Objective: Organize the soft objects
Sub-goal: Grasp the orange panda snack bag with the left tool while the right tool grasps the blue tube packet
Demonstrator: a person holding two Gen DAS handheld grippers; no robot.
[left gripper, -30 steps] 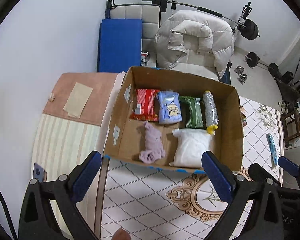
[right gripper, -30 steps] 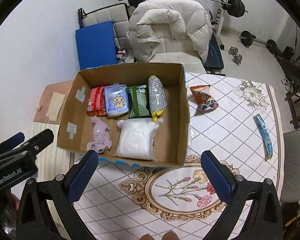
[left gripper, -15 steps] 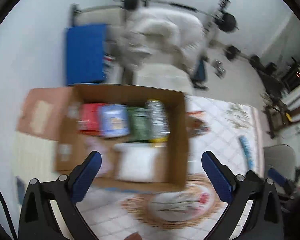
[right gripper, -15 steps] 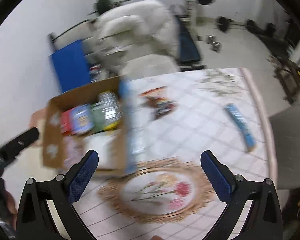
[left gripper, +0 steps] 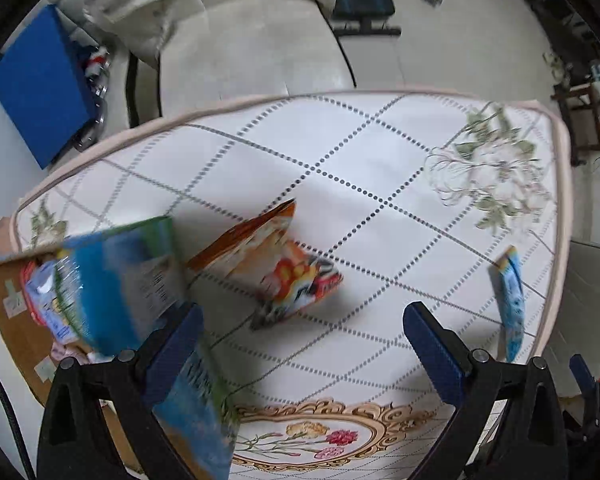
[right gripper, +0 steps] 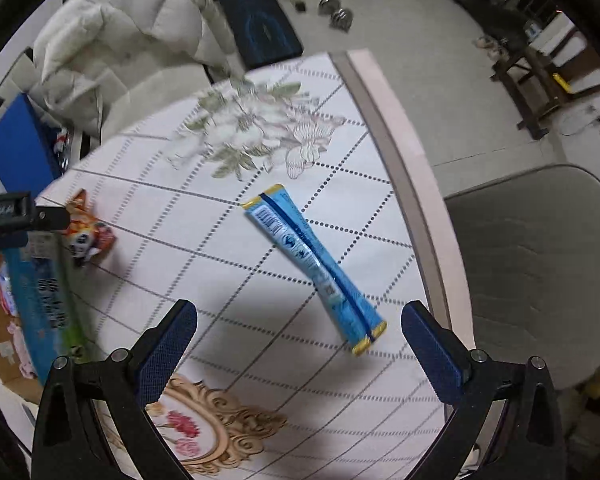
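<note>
An orange snack bag (left gripper: pixel 276 264) lies on the white patterned tablecloth (left gripper: pixel 340 152), just ahead of my open, empty left gripper (left gripper: pixel 300 344); it also shows in the right wrist view (right gripper: pixel 86 234). A long blue packet (right gripper: pixel 316 260) lies slantwise in front of my open, empty right gripper (right gripper: pixel 298 344); it also shows at the right of the left wrist view (left gripper: pixel 510 300). The cardboard box (left gripper: pixel 12 332) with several soft packs stands at the left, its outer wall (left gripper: pixel 116 280) printed blue and green.
A grey chair (right gripper: pixel 532 272) stands past the table's right edge (right gripper: pixel 396 160). A white puffy jacket (right gripper: pixel 116 36) lies on a bench behind the table, with a blue pad (left gripper: pixel 40 84) and weights on the floor beyond.
Both grippers have swung right, away from the box. The left one now faces the orange bag, the right one the blue packet. Both stay open.
</note>
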